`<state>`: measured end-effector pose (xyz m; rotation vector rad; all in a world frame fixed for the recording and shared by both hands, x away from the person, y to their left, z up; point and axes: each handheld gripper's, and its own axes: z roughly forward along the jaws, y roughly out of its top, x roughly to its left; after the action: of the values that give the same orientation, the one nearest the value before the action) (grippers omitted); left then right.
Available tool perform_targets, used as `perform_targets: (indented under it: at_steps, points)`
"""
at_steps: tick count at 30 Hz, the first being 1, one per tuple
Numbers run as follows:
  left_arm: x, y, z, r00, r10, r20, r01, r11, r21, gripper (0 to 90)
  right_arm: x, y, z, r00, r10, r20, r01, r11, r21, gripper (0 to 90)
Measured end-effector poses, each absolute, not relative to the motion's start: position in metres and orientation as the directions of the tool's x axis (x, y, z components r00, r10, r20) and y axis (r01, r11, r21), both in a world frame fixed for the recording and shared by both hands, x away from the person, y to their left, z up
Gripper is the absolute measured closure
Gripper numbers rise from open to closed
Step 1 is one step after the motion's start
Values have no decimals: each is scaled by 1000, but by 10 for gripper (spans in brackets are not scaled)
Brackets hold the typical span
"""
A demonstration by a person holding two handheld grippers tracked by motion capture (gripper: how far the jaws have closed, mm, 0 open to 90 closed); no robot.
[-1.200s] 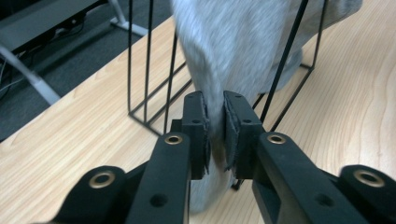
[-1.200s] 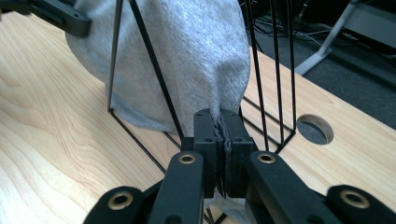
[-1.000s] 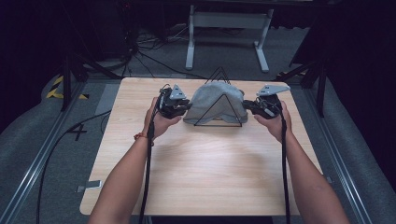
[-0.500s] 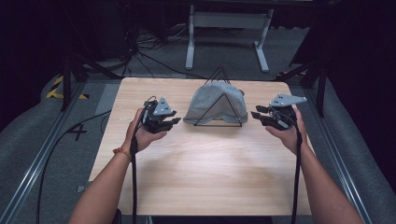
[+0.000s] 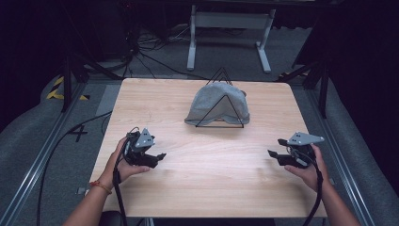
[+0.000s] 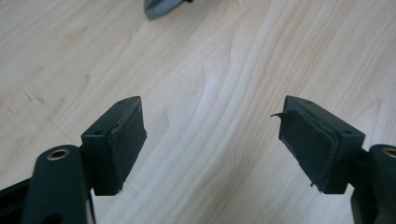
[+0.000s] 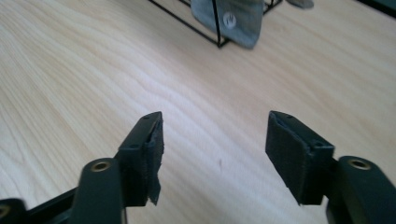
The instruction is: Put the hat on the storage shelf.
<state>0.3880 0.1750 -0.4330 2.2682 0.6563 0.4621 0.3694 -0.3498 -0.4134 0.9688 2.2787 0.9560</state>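
Observation:
A grey cloth [image 5: 217,101] hangs draped over a black wire triangular rack [image 5: 220,113] at the middle back of the wooden table [image 5: 211,188]. My left gripper [image 5: 158,157] is held low at the table's left front, open, with nothing between its pads [image 6: 126,140]. My right gripper [image 5: 275,148] is at the right front, also open and empty, its pads [image 7: 292,156] wide apart. In the right gripper view, the rack [image 7: 187,21] and a corner of the cloth [image 7: 233,18] lie ahead. In the left gripper view, a cloth corner [image 6: 161,7] sits at the top edge.
Black cables trail from both grippers off the front edge. Beyond the table stand a white metal frame [image 5: 228,28], dark stands and floor cables. Metal rails run along both sides of the table.
Both grippers have drawn back from the cloth's sides toward the front of the table and apart. The cloth stays draped on the rack.

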Motion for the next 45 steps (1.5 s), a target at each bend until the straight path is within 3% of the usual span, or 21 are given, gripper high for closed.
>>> perform_targets:
  at_steps: [8,12,16,18,45]
  points:
    - [385,194,-452,809,587,-13,411,-551,726,196,351,-371,-451,-601,796,-75,502,449,739,326]
    - [381,191,-468,801,592,91,390,-630,671,186,343,-376,-459,-607,793,-51,509,437,741,291]
    - [376,184,-474,830,555,58,368,-623,690,165,342,-380,-466,-579,814,-37,531,411,741,267]
    - [375,183,-479,844,536,-13,389,-595,703,155,344,-380,-466,-573,819,-34,533,404,743,249]
    - [375,183,-481,821,571,-5,409,-583,702,70,348,-380,-467,-581,814,-29,533,407,742,193]
